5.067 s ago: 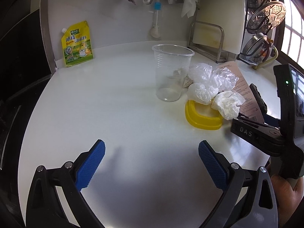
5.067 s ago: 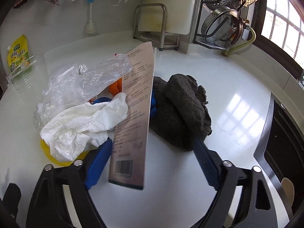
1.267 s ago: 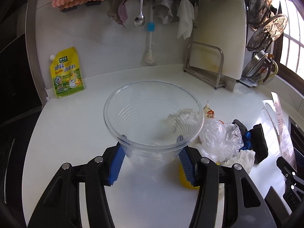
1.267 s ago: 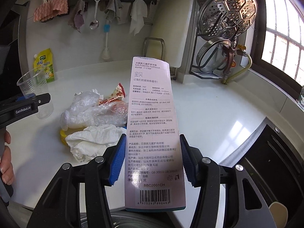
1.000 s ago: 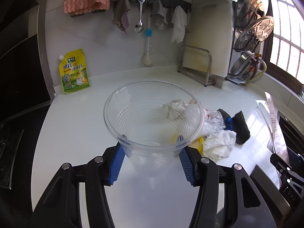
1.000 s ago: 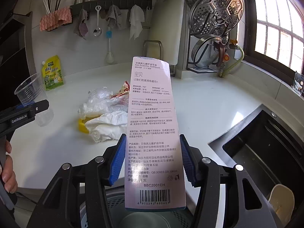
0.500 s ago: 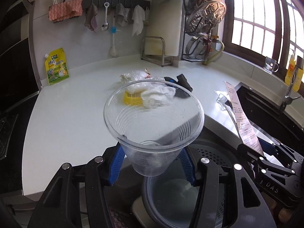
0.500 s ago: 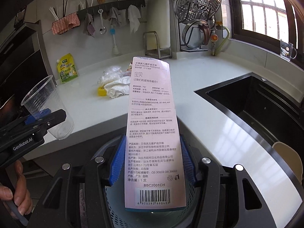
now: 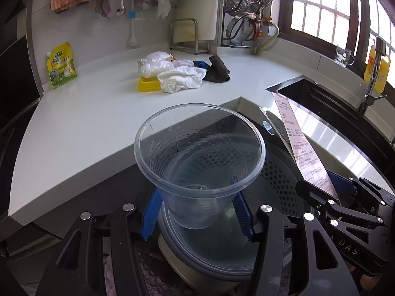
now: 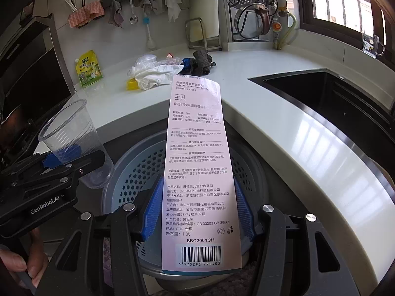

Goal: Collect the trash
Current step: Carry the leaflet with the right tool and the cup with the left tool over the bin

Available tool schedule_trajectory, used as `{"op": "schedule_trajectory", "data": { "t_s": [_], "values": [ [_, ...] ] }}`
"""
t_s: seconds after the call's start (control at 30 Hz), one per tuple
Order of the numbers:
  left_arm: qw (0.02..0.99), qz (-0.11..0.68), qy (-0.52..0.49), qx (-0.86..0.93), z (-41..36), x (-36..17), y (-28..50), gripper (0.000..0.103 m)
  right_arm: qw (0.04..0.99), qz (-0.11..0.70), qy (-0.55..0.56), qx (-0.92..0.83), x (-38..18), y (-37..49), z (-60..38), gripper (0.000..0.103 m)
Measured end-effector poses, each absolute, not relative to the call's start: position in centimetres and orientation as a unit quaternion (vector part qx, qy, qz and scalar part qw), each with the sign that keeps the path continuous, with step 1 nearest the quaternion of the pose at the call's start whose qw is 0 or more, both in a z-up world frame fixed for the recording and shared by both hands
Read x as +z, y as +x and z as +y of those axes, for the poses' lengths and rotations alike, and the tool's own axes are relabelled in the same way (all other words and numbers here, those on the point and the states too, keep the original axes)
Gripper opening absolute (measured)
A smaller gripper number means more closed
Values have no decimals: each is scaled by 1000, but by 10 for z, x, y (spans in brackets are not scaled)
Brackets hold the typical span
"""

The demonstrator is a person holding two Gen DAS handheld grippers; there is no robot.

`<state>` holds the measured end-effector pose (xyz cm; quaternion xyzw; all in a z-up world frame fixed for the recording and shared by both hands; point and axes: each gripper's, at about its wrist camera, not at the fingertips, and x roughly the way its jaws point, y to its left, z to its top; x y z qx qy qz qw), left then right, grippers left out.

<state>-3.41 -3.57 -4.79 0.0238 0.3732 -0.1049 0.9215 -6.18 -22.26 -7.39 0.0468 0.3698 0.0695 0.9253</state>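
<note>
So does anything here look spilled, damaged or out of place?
Nothing spilled. The heap of crumpled plastic bags, white tissue and dark cloth on the counter is simply trash not yet collected.

Both wrist cameras look steeply down past their own blue-padded fingers, close above the round grey perforated bin. Each also takes in the white curved surface beyond (and the neighbouring hand-held gripper).
</note>
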Motion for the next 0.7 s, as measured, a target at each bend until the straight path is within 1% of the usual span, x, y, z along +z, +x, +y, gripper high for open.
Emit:
{"op": "schedule_trajectory", "data": {
  "t_s": [0.7],
  "values": [
    [899,425,16,-105,-38,-77,-20,54,899,426,37,90,-112,-48,-213,53]
  ]
}}
